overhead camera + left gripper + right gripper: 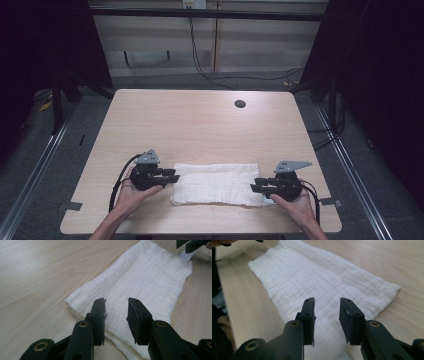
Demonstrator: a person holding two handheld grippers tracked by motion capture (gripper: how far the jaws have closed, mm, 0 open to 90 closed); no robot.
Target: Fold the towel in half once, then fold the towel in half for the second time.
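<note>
**A:** What is hidden or hard to make out?

**B:** The dark curtains at the left and right edges of the room swallow all detail. My forearms are cut off by the near edge of the high view. In my left gripper view, the other gripper's tips show cut off at the far corner.

**A:** And the surface, the room?

**B:** A pale wooden table [200, 120] with a round dark hole [240, 104] near its far edge. It stands on grey floor; cables [200, 60] trail down the far wall.

**A:** Where is the cloth?

**B:** The folded white cloth [215, 183] lies flat near the table's near edge, between my two hands.

**A:** Your jaws?

**B:** My left gripper [167, 176] sits at the cloth's left end, my right gripper [260, 186] at its right end. Both pairs of jaws stand apart, with the cloth lying under them and nothing pinched. Nothing stands in the way.
</note>
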